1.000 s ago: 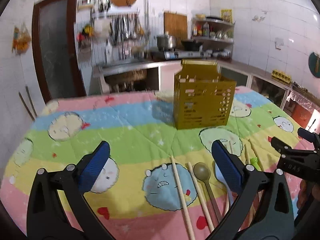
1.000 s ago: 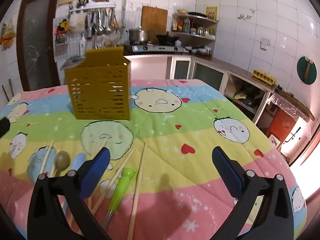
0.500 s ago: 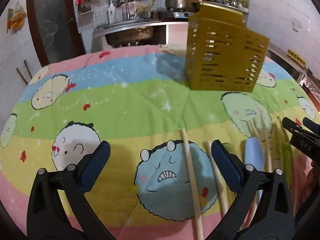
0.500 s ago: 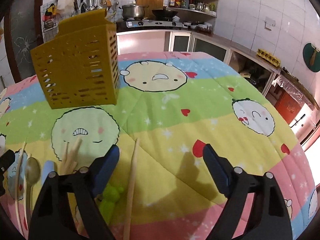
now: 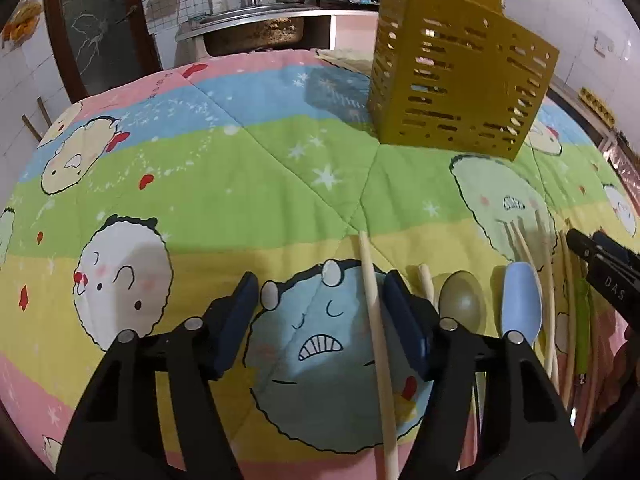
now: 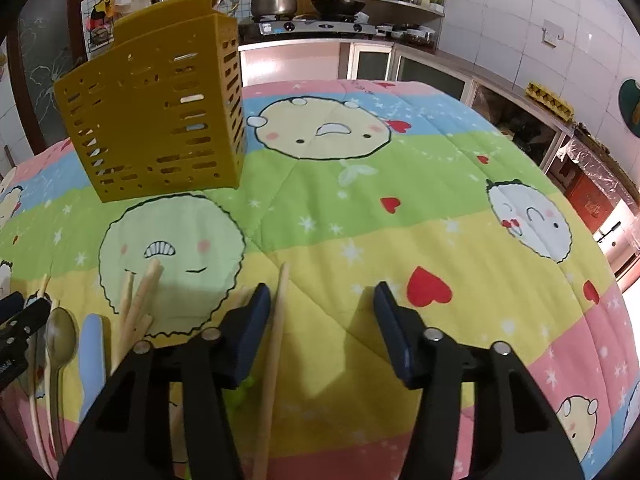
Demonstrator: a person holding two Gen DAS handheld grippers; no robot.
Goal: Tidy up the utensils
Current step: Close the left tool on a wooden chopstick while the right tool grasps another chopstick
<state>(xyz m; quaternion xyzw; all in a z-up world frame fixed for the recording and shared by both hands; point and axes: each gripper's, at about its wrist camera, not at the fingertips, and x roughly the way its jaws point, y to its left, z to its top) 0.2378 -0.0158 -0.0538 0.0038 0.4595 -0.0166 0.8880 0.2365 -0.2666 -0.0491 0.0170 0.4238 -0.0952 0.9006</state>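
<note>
Now each hand has a wooden chopstick lined up. The left chopstick (image 5: 376, 336) lies near the front of the yellow slotted caddy (image 5: 460, 88), just inside the left gripper (image 5: 320, 320)'s right pad; the right chopstick (image 6: 276, 340) lies beside the right gripper (image 6: 320, 320)'s left pad. Both sets of jaws have just been closing but are spread, pinching nothing yet. Centring each stick before squeezing would likely prevent it rolling. Whether the caddy holds anything, I cannot tell.

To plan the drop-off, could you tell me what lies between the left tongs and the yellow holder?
In the left wrist view, only bare quilt separates the left tongs from the yellow holder.
</note>
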